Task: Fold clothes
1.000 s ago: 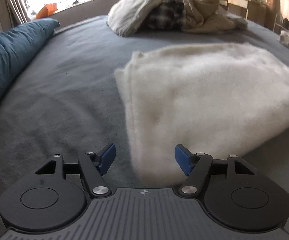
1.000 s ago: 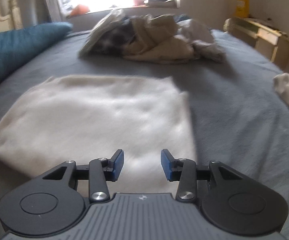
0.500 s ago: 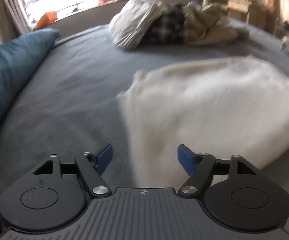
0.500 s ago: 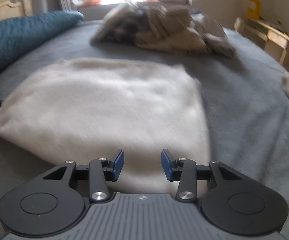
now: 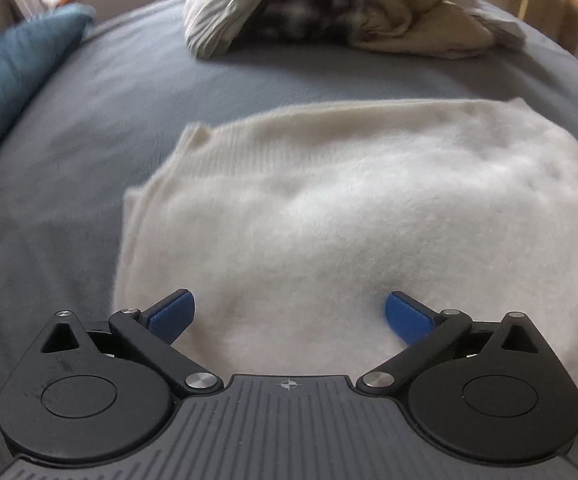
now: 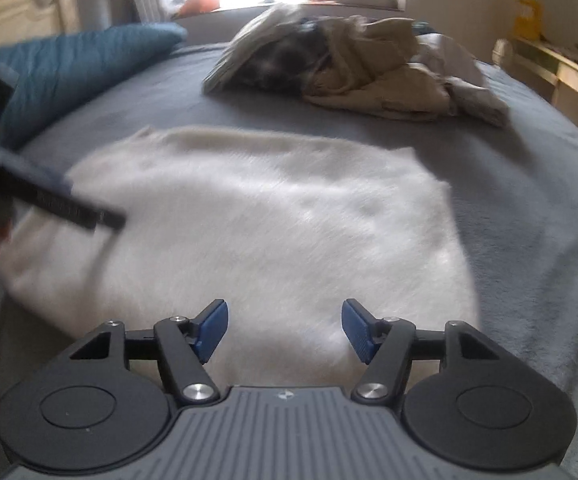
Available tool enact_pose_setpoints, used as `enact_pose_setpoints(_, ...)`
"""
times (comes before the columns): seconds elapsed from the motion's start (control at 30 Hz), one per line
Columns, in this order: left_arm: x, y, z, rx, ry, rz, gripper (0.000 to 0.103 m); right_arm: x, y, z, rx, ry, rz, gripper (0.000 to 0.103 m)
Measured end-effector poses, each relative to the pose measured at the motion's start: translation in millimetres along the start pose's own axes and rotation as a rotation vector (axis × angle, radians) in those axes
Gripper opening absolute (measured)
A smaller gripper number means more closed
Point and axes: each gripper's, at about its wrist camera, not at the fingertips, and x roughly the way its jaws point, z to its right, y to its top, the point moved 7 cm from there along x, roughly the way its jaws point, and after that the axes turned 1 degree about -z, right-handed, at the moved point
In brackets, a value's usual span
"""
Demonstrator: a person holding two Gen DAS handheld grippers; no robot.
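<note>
Left gripper (image 5: 289, 314) gapes wide over the white fuzzy sweater (image 5: 369, 220), gripping nothing. Right gripper (image 6: 285, 330), at the sweater's 6 o'clock edge, is partly open and empty. Both jaws have just been opening, and the left has shifted from the sweater's 9 o'clock side inward.

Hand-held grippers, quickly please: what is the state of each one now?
Left hand-held gripper: open, just widened, holds nothing, over the white sweater.
Right hand-held gripper: open, just widened, holds nothing.

Both wrist views look down and forward along their jaws, low and close over the white sweater (image 5: 369, 216) (image 6: 269, 220) on the grey bed (image 5: 89, 120) (image 6: 529, 208). They share the clothes pile (image 5: 329, 12) (image 6: 349, 68) at upper centre and the blue pillow (image 5: 13, 68) (image 6: 81, 64) at upper left
</note>
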Motion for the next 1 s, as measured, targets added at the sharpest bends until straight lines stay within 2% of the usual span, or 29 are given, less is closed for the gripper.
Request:
enact_pose_setpoints(0.03,2,-2,-2,-0.024,-0.002,-0.01,0.103,1,3,2,0.009,-0.008,0.006,0.072)
enact_pose_setpoints(0.1,4,-2,-1,-0.022,0.007,-0.009,0.103,6,5,5,0.019,-0.022,0.002,0.082)
enact_pose_setpoints(0.13,4,-3,0,-0.015,0.014,-0.008,0.103,15,0,6,0.027,-0.022,-0.039,0.087)
enact_pose_setpoints(0.17,4,-3,1,-0.013,0.021,-0.009,0.103,26,-6,6,0.036,-0.012,-0.093,0.098)
enact_pose_setpoints(0.23,3,-4,2,-0.014,0.031,-0.011,0.103,34,-10,2,0.024,-0.023,-0.103,0.103)
enact_pose_setpoints(0.67,3,-6,2,-0.029,0.04,-0.006,0.103,42,-5,1,0.082,-0.072,-0.183,0.103)
enact_pose_setpoints(1.0,2,-7,2,-0.043,0.052,-0.015,0.103,42,-5,4,0.11,-0.059,-0.171,0.103)
